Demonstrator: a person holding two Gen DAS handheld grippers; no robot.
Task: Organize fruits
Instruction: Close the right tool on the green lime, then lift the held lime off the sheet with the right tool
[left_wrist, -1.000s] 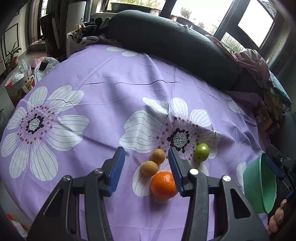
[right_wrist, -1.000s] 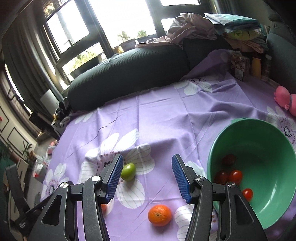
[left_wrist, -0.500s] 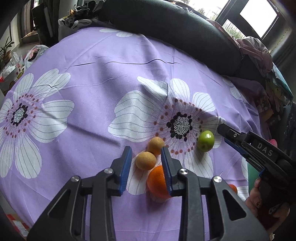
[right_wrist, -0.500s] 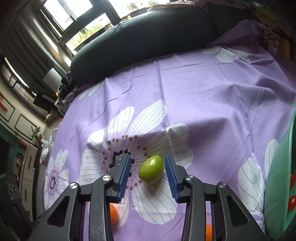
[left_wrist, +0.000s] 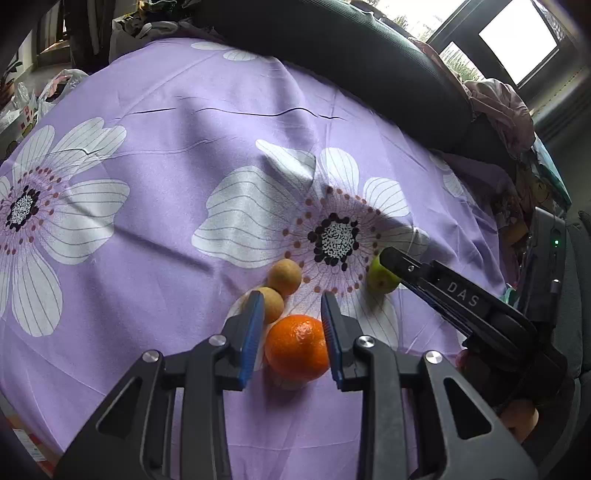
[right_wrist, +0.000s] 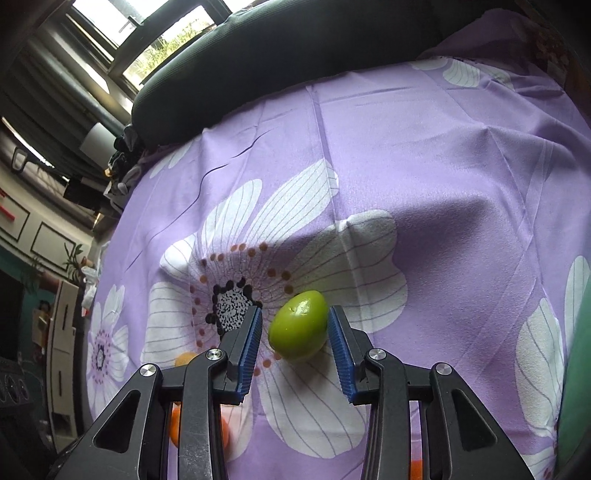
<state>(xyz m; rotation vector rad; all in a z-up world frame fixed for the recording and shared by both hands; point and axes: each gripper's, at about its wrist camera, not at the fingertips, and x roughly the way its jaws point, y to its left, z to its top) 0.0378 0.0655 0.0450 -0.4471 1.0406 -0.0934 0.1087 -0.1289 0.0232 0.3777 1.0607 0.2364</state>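
Two open claws, left claw (left_wrist: 292, 326) around orange (left_wrist: 296, 347), right claw (right_wrist: 294, 343) around green fruit (right_wrist: 298, 325)

Purple sheet (left_wrist: 184, 155) with white flowers; orange (left_wrist: 296, 348) orange; green fruit (right_wrist: 299, 335); tan fruits (left_wrist: 284, 276); blue pads (right_wrist: 252, 350).

A bed spread with a purple sheet (left_wrist: 166, 229) printed with big white flowers carries the fruit — an orange (left_wrist: 296, 347), two small tan fruits (left_wrist: 284, 276) touching each other just beside it, and a green fruit (right_wrist: 299, 335) a little apart.
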